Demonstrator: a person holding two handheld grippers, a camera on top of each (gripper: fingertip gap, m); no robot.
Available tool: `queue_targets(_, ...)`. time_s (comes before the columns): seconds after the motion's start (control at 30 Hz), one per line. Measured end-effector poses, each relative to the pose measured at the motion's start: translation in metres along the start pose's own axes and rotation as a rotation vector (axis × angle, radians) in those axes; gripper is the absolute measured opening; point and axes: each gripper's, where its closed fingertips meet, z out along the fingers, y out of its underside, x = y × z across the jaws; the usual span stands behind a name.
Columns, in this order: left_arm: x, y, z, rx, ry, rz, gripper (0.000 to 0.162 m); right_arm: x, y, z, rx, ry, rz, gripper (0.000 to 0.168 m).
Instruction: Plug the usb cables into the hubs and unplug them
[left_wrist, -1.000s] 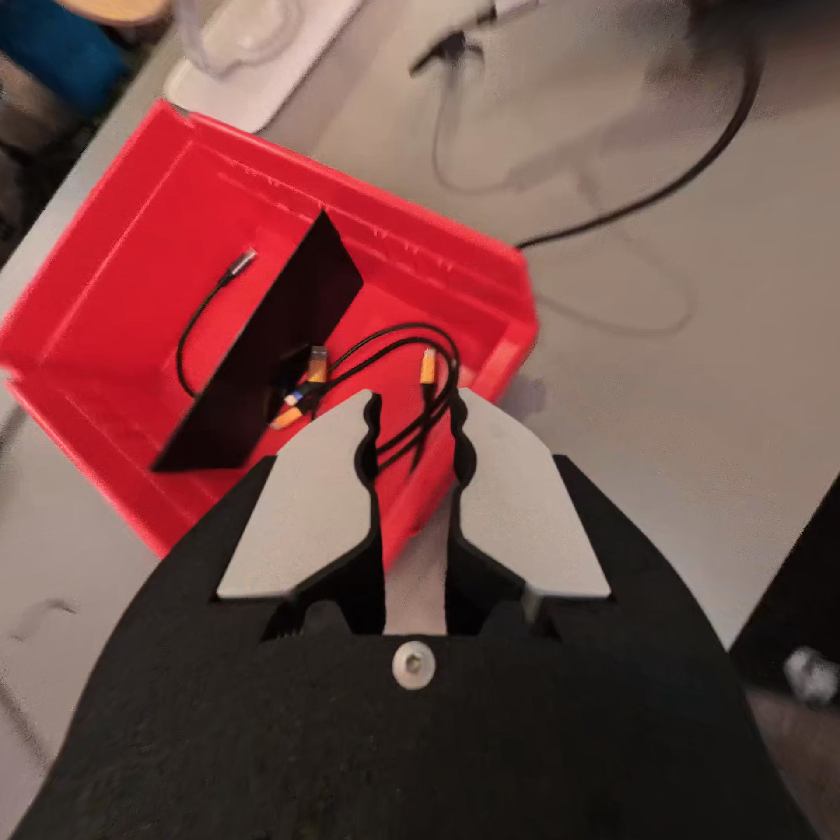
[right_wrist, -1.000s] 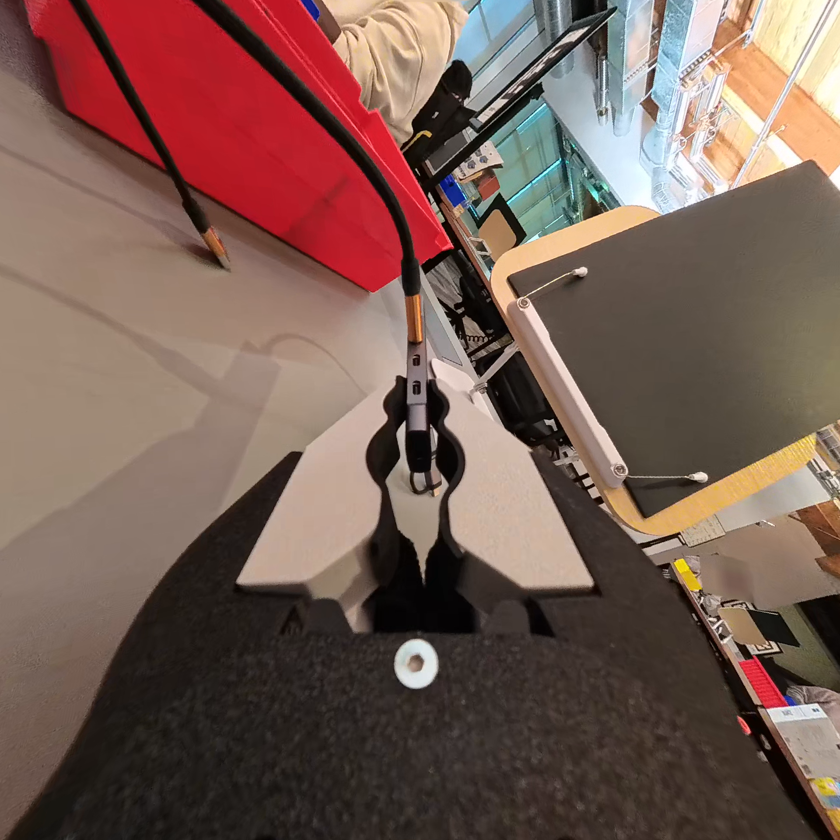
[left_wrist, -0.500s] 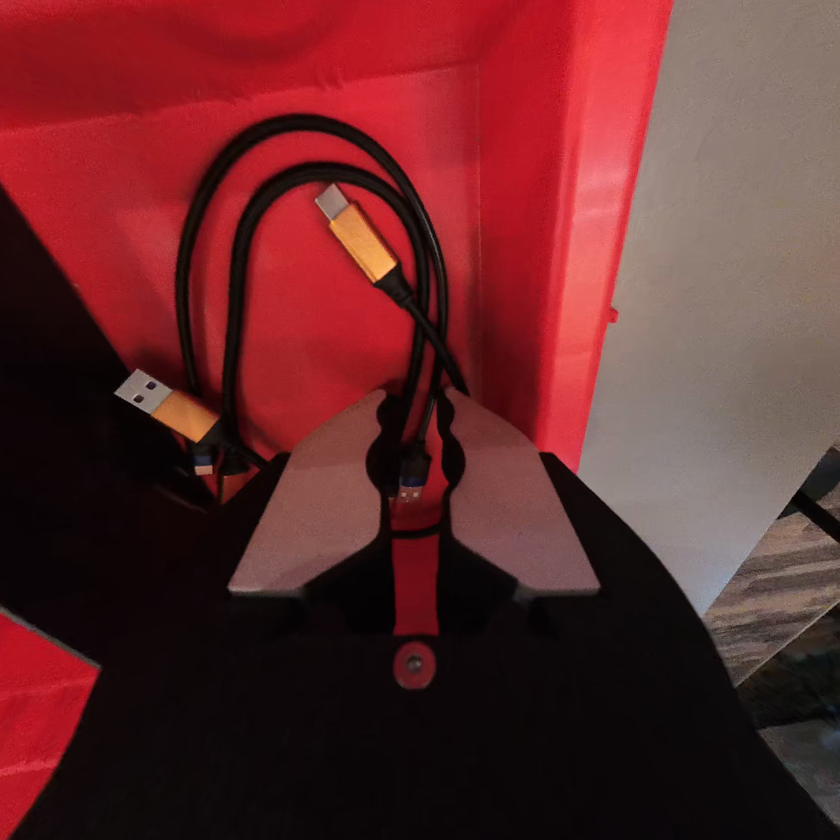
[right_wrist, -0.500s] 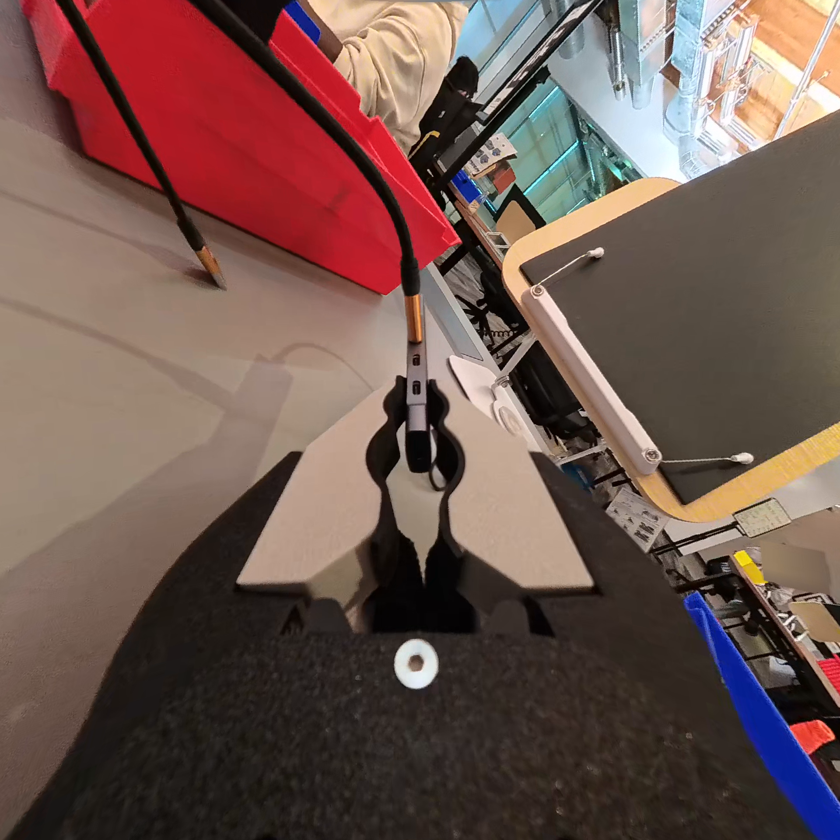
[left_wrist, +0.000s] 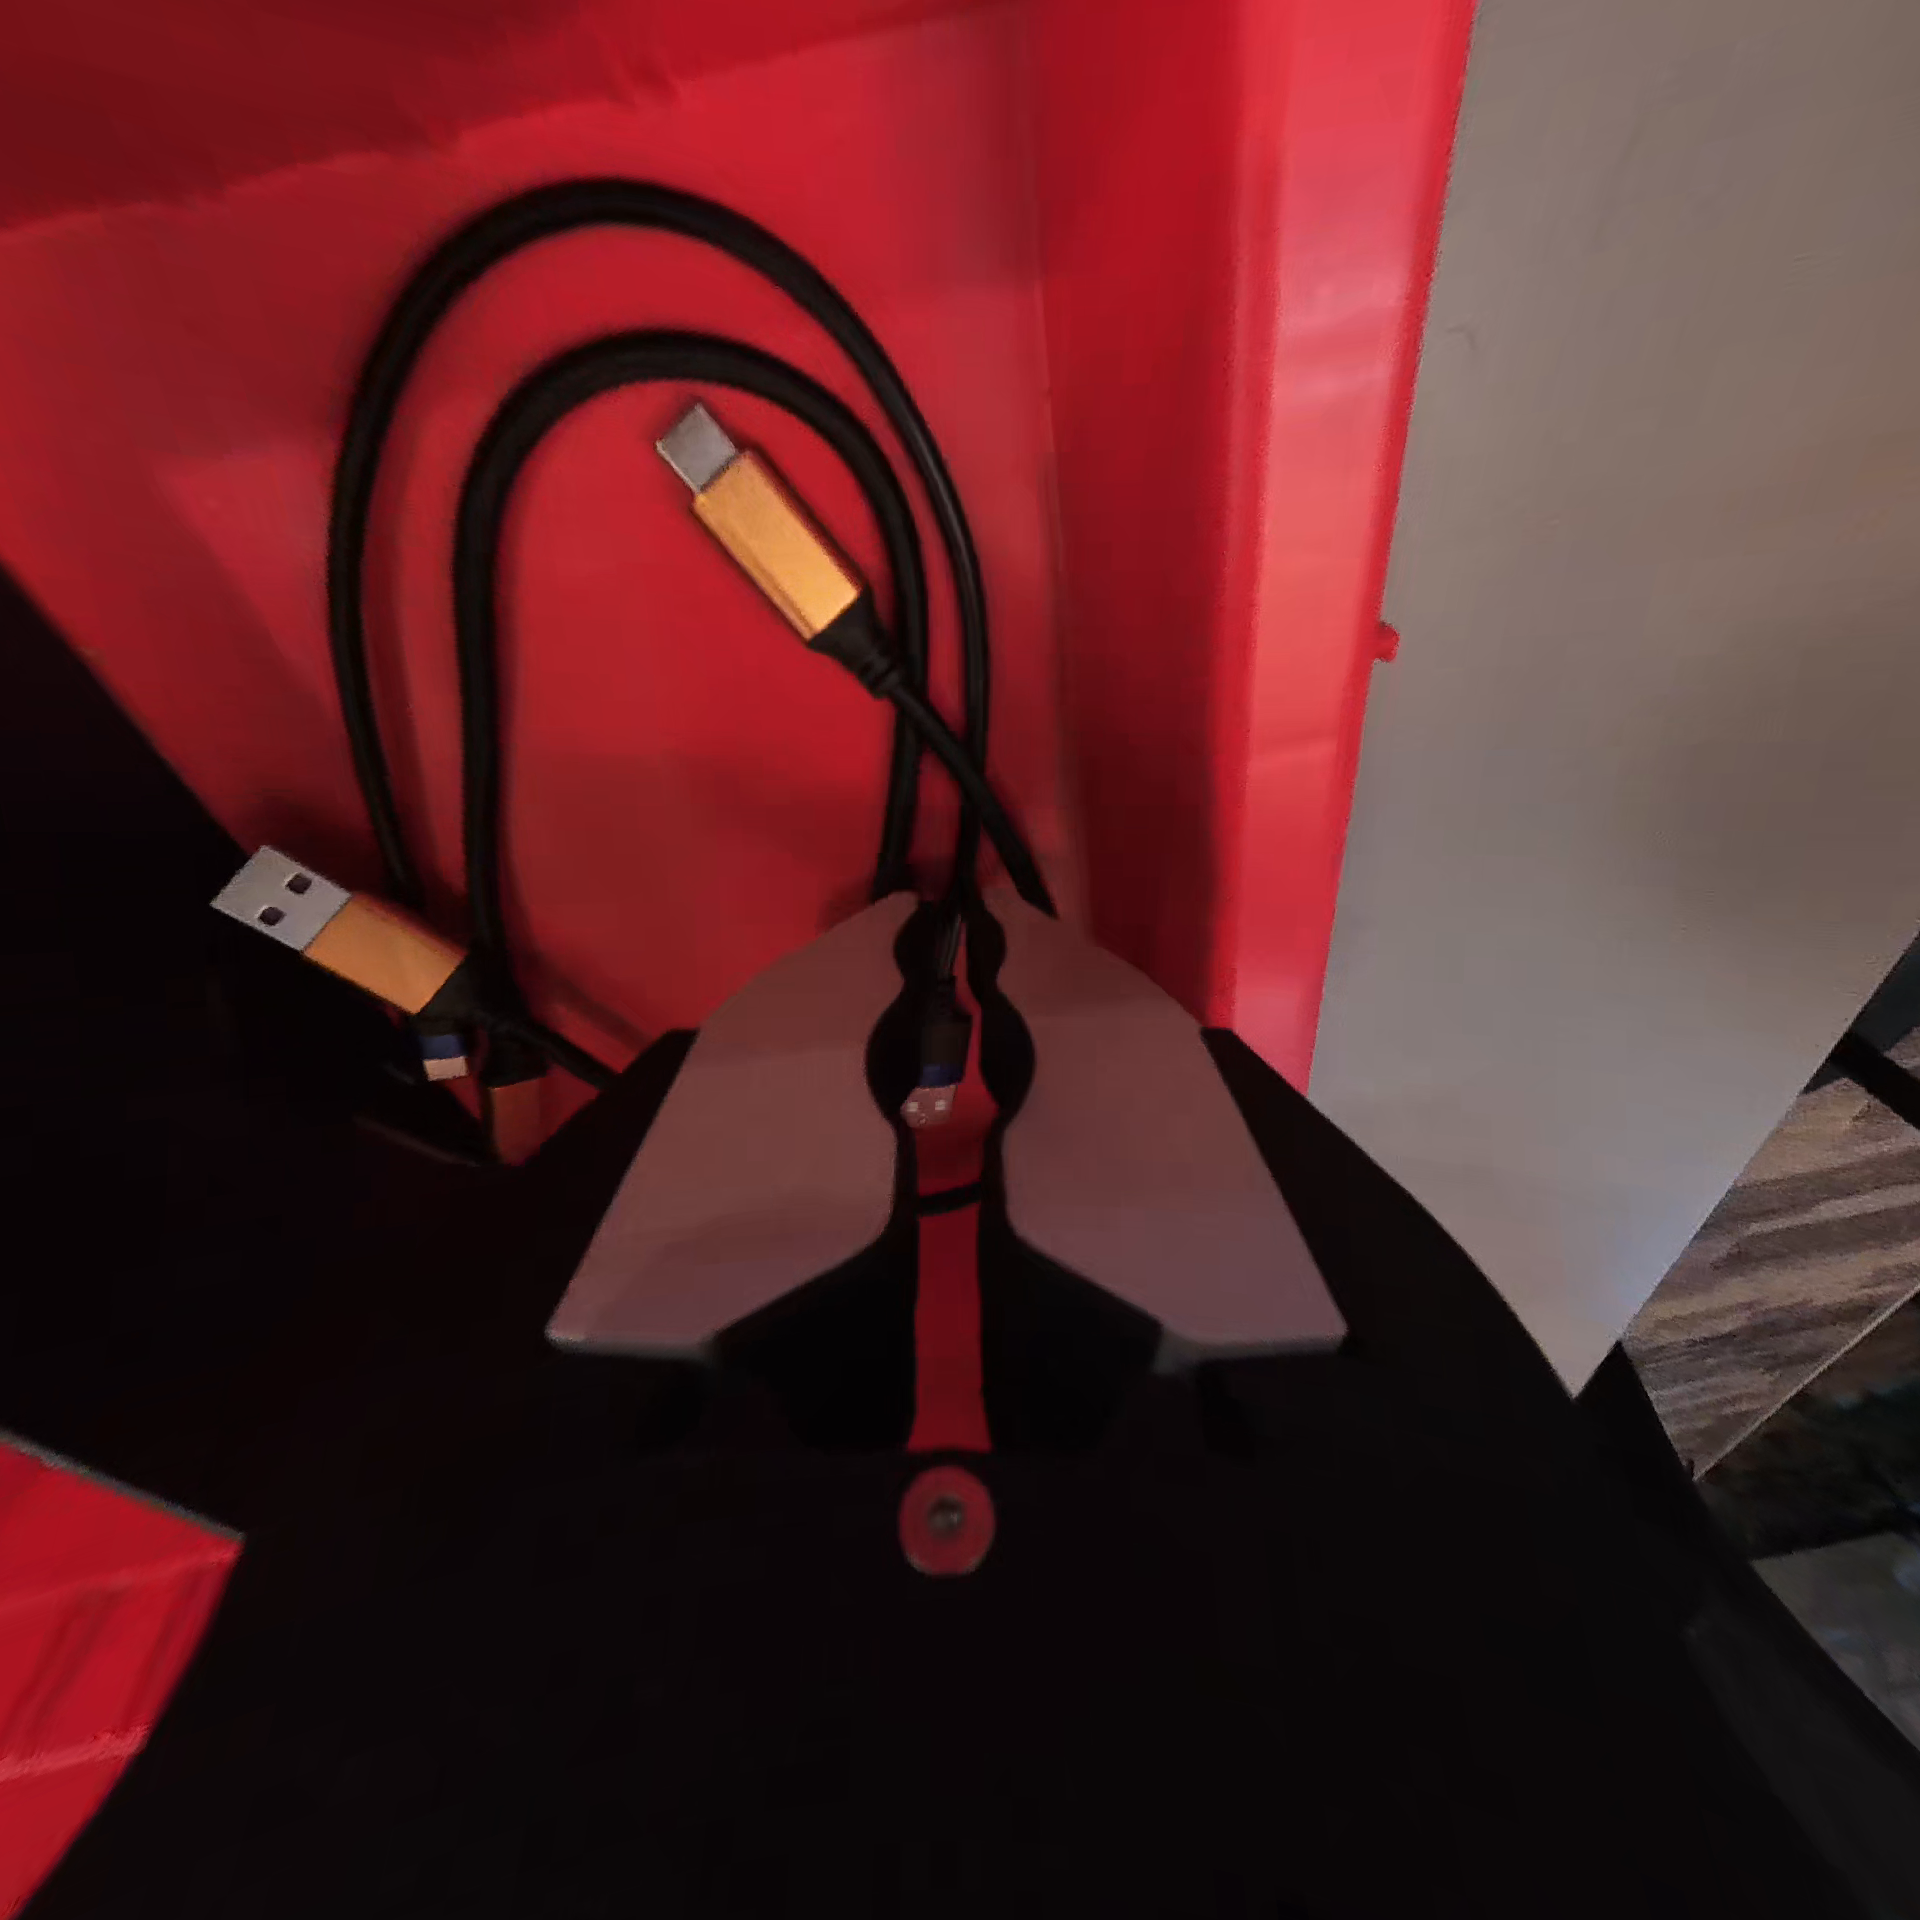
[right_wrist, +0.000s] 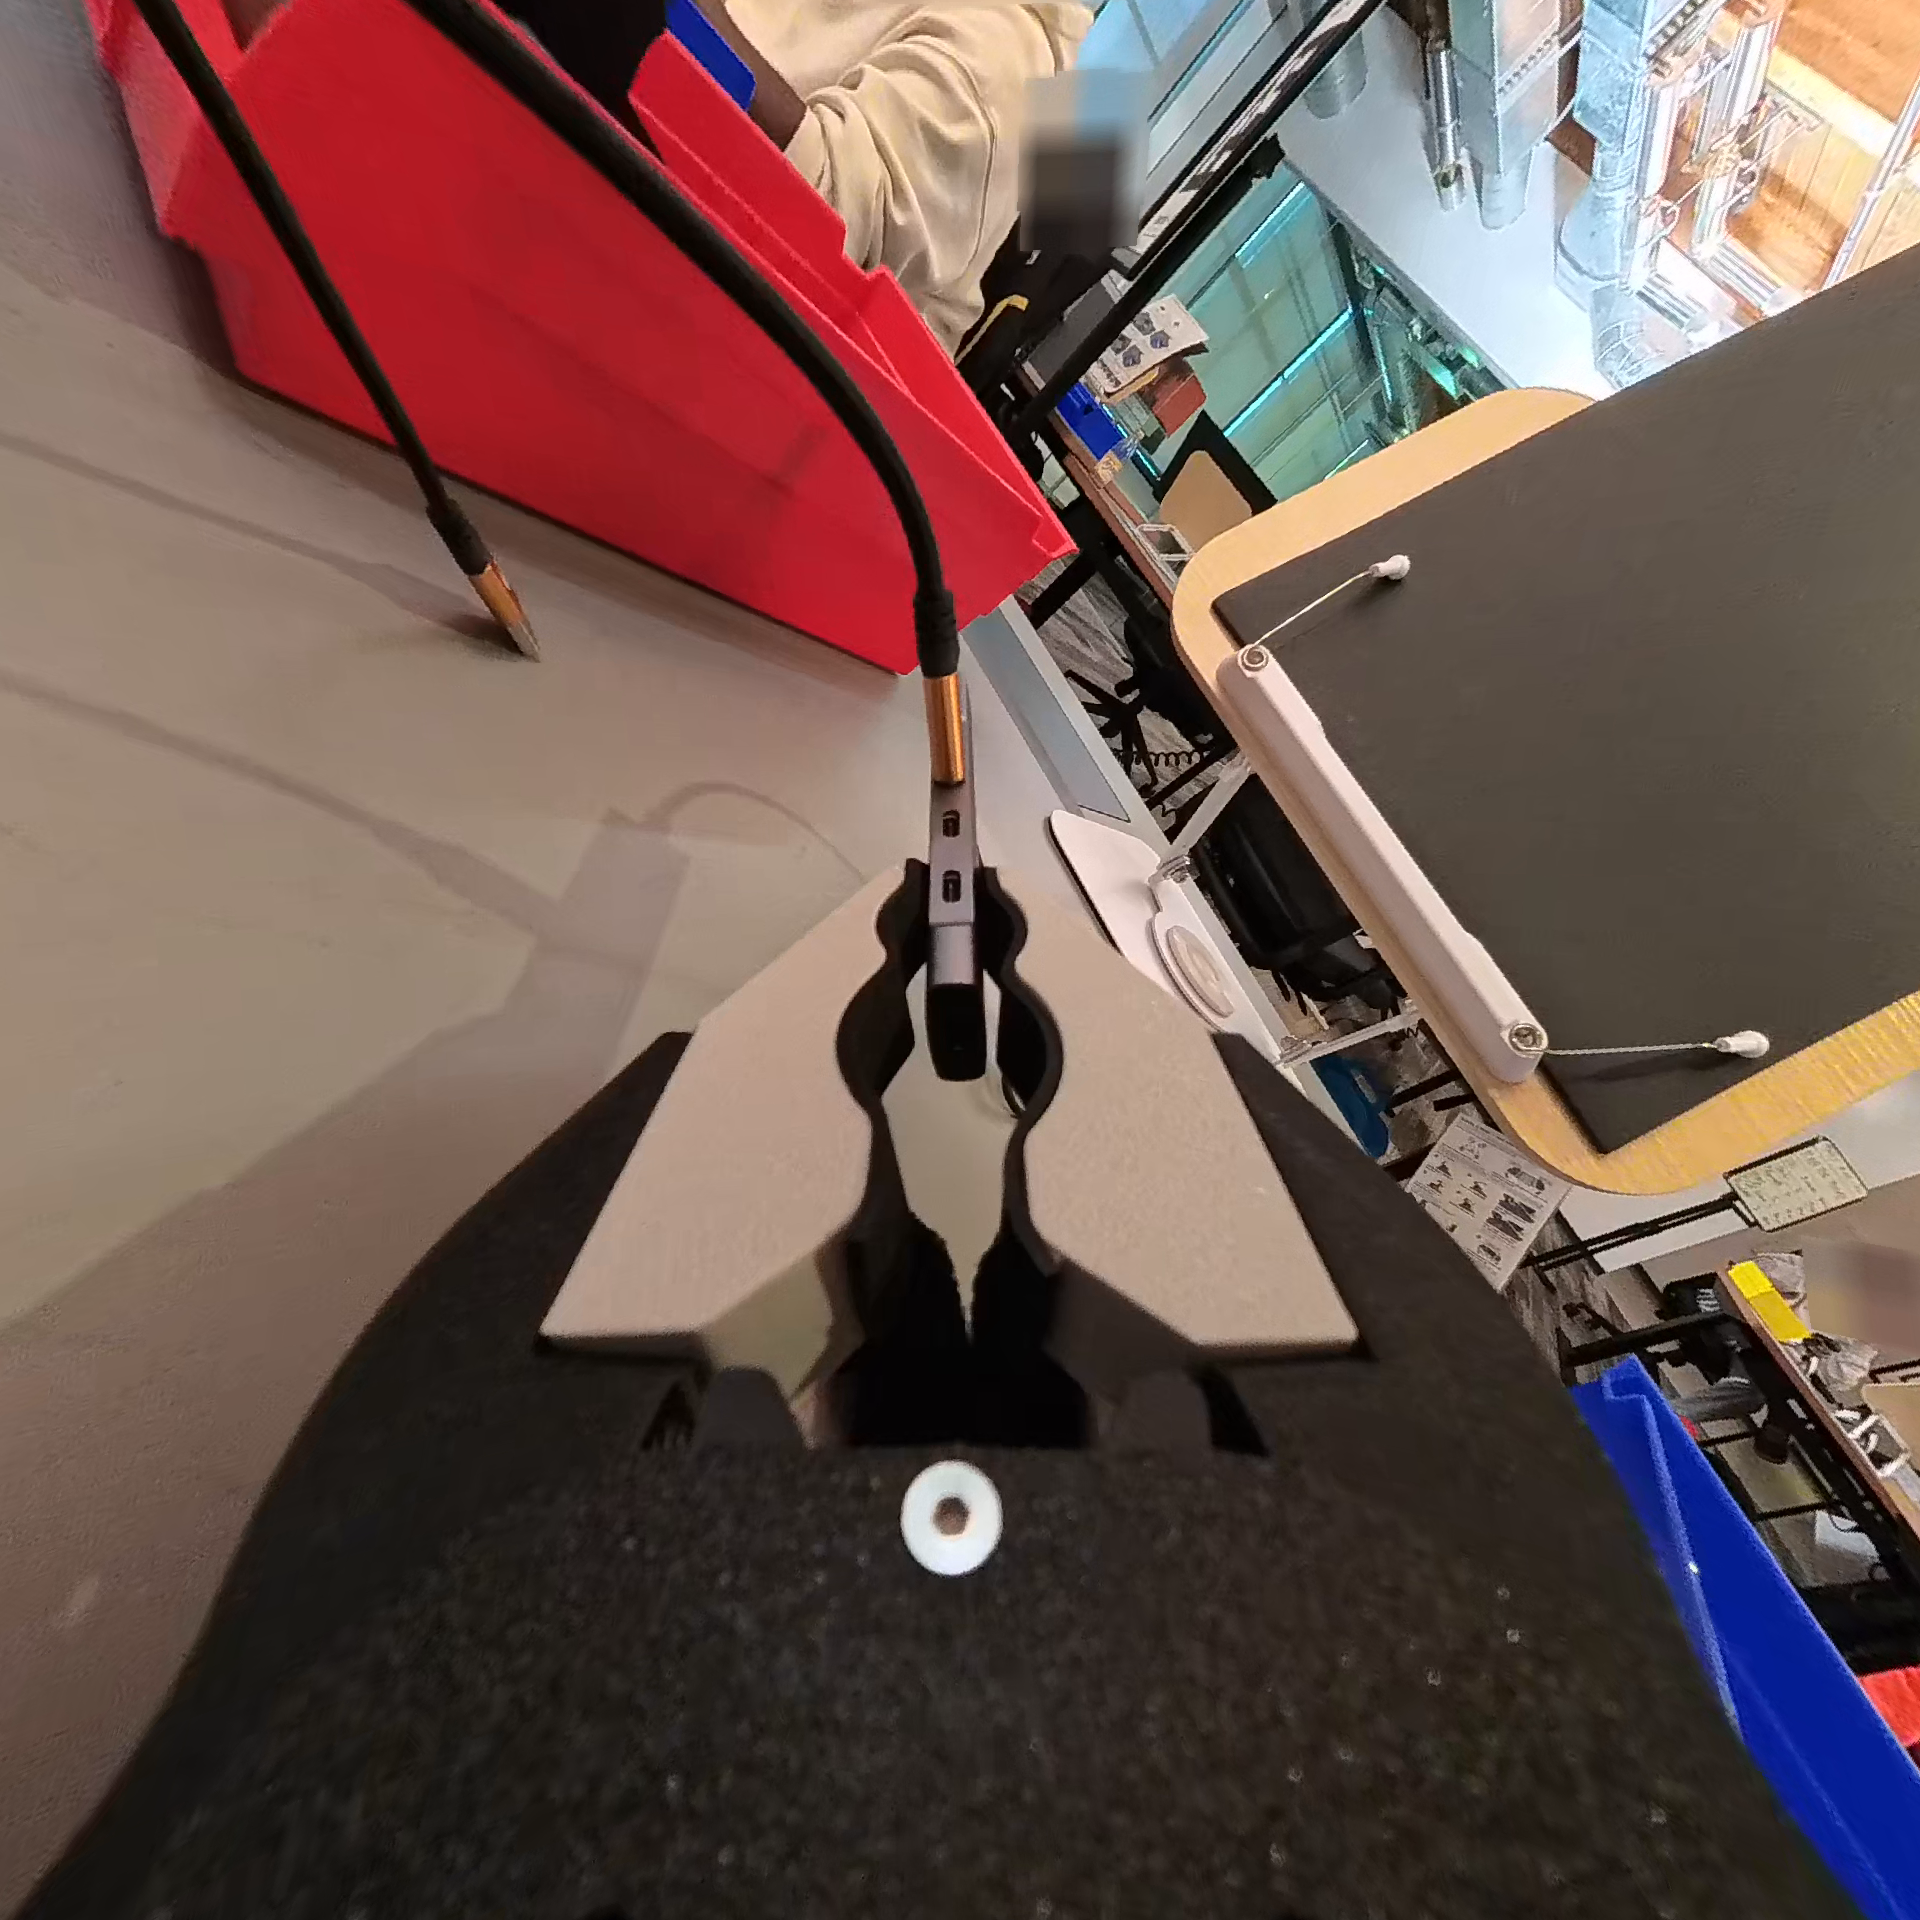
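My left gripper (left_wrist: 948, 914) is down inside a red bin (left_wrist: 1247, 416). Its jaws are closed on a thin black cable (left_wrist: 940, 940). A small plug with a blue band (left_wrist: 935, 1081) hangs between the fingers. Black cable loops (left_wrist: 416, 520) lie on the bin floor with a gold USB-C plug (left_wrist: 774, 561) and a gold USB-A plug (left_wrist: 353, 935). My right gripper (right_wrist: 951, 883) is shut on a grey adapter (right_wrist: 954, 914) above the grey table (right_wrist: 260, 883). A black cable with a gold collar (right_wrist: 943, 717) is plugged into the adapter and arcs up toward the red bin (right_wrist: 582, 343).
A black divider card (left_wrist: 125, 1039) leans in the bin at the left. A loose cable end (right_wrist: 499, 603) touches the table beside the bin. A person's cream sleeve (right_wrist: 914, 135) is behind the bin. A black-topped wooden table (right_wrist: 1558, 727) and a blue bin (right_wrist: 1766, 1662) stand to the right. Across from one pair of fingers to the other is roughly 30 cm.
My left gripper dropped from above the bin down into it, and its jaws narrowed onto the black cable. My right gripper keeps hold of the adapter and has shifted only slightly.
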Motion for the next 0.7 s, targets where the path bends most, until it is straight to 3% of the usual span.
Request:
queue_targets(0.5, -0.003, -0.001, 0.002, 0.039, -0.103, 0.152, 0.003, -0.001, 0.003, 0.001, -0.007, -0.008, 0.008, 0.007)
queue_targets(0.7, -0.011, -0.006, -0.018, 0.090, -0.150, 0.070, 0.000, 0.004, 0.004, 0.001, -0.006, 0.009, 0.008, 0.007)
